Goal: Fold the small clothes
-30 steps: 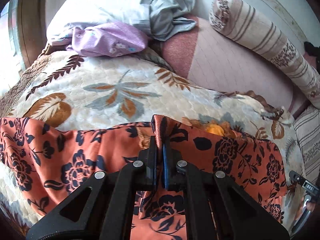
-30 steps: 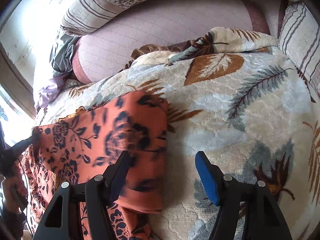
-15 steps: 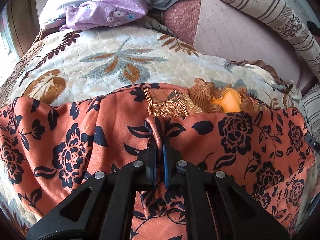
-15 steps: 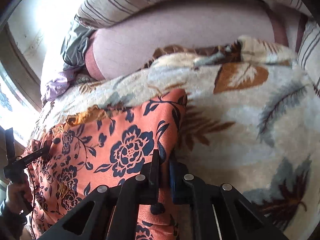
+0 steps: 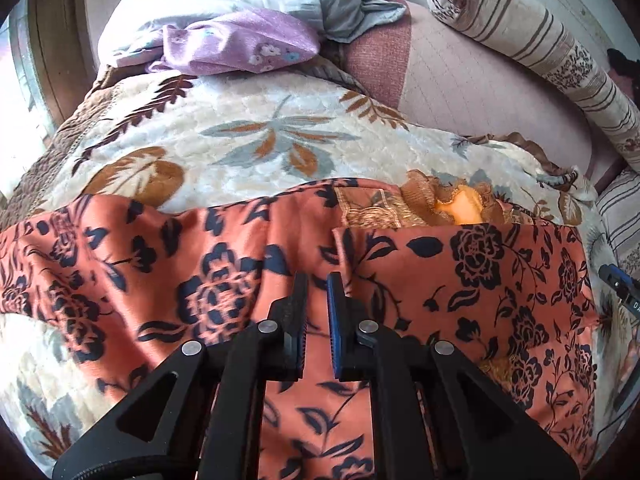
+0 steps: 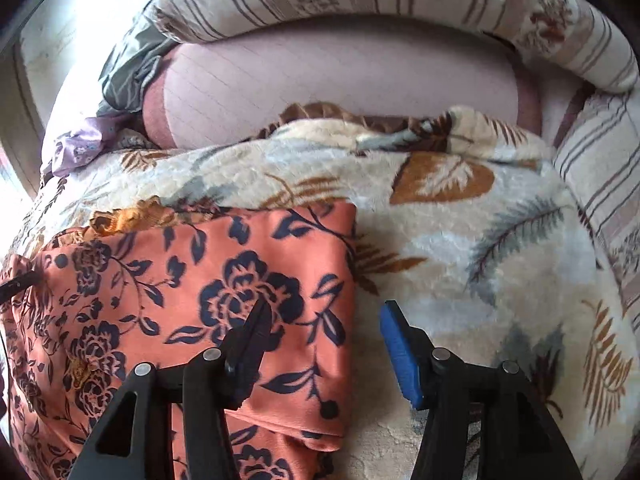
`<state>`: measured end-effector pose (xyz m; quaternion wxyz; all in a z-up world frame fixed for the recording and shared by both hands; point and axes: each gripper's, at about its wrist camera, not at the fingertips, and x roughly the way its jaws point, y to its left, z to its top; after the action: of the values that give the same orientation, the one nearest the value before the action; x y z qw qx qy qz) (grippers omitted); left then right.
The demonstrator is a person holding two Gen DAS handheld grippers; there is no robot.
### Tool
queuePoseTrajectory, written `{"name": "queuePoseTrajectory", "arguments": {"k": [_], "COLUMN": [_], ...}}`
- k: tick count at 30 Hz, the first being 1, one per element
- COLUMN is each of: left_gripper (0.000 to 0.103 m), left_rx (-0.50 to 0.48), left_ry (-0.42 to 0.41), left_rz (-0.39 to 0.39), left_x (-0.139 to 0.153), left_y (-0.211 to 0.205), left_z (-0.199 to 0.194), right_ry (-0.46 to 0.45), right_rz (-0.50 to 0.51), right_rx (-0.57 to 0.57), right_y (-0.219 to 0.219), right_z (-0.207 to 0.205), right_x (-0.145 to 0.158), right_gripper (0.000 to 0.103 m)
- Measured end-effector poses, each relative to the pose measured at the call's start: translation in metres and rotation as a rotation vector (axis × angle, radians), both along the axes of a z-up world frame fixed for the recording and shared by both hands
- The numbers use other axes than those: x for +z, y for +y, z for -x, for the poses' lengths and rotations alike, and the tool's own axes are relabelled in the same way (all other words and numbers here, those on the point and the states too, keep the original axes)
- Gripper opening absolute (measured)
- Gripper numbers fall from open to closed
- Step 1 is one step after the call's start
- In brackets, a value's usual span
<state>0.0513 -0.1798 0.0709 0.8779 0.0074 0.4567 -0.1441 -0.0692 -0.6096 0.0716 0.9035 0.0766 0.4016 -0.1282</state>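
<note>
An orange garment with dark blue flowers (image 5: 500, 280) lies folded on the leaf-patterned blanket, and its gold-trimmed neckline (image 5: 460, 208) shows at the far edge. My left gripper (image 5: 317, 280) hovers over the garment's middle. Its jaws are opening with a narrow gap, and no cloth is pinched between the pads. In the right wrist view the garment (image 6: 240, 280) fills the left half. My right gripper (image 6: 325, 306) is opening wide astride the garment's right edge, its pads clear of the cloth. The right gripper's blue pad (image 5: 618, 284) peeks in at the far right of the left wrist view.
A cream blanket with brown and grey leaves (image 5: 260, 140) covers the bed. Behind it lie a purple cloth (image 5: 240, 44), a grey-blue garment (image 5: 352, 4), a pink mattress (image 5: 480, 92) and a striped bolster (image 5: 540, 40). A wooden frame (image 5: 44, 40) runs along the left.
The left gripper laid its pinched fold down over the garment and parted its jaws, letting go. The right gripper shut on the garment's right edge, then opened again.
</note>
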Motion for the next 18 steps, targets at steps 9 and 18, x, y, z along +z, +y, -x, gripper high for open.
{"name": "queuePoseTrajectory", "arguments": {"k": [9,18], "left_gripper": [0.023,0.023], "left_rx": [0.233,0.509], "left_ry": [0.066,0.101], "left_rz": [0.043,0.132], "left_x": [0.006,-0.003], "left_y": [0.145,0.284], "left_z": [0.021,0.032], "right_ry": [-0.054,0.013], "right_rz": [-0.058,-0.102], "right_rx": [0.349,0.66], "right_y": [0.158,0.335], "right_z": [-0.033,-0.058], "right_x": [0.025,0.005], "right_gripper": [0.063,0.063]}}
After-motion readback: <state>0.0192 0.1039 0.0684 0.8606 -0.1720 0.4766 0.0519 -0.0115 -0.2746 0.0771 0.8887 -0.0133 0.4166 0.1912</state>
